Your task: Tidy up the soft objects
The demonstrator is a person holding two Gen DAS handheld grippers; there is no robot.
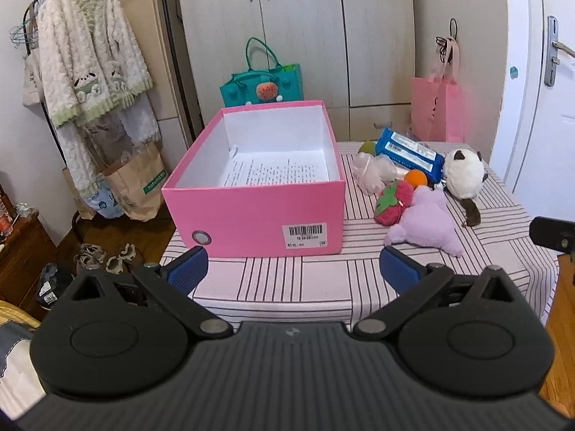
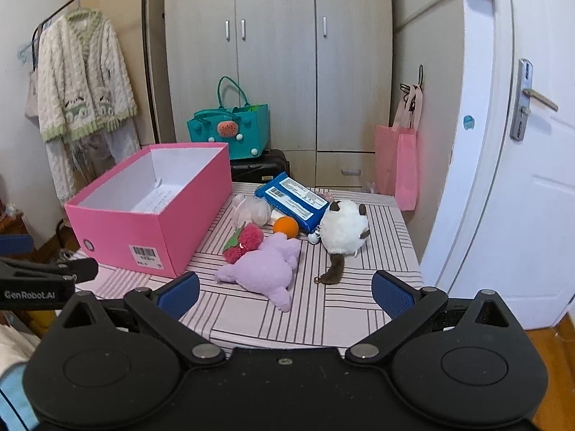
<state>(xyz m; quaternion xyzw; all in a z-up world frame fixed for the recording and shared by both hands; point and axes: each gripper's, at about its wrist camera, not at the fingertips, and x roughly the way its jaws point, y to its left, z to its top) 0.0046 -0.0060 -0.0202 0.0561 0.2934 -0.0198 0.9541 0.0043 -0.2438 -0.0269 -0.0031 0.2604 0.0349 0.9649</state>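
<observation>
Both grippers' fingers (image 1: 399, 269) (image 2: 391, 292) spread wide, holding nothing

The pink box (image 1: 251, 212) looks like smooth matt cardboard (white inside, with a printed paper sheet); the purple plush (image 2: 264, 269) and white plush (image 2: 343, 226) are fuzzy fabric; the tablecloth (image 1: 305, 276) is striped cloth; the blue pack (image 2: 294, 201) is glossy plastic.

even, soft daylight, bright room, source unclear. faint shadows under pink box (image 1: 251, 212) on table (image 1: 323, 280). strong fisheye bend on door (image 2: 521, 179) and wardrobe (image 2: 276, 54) edges. dark vignette in corners. centre sharp, rims slightly soft.
</observation>
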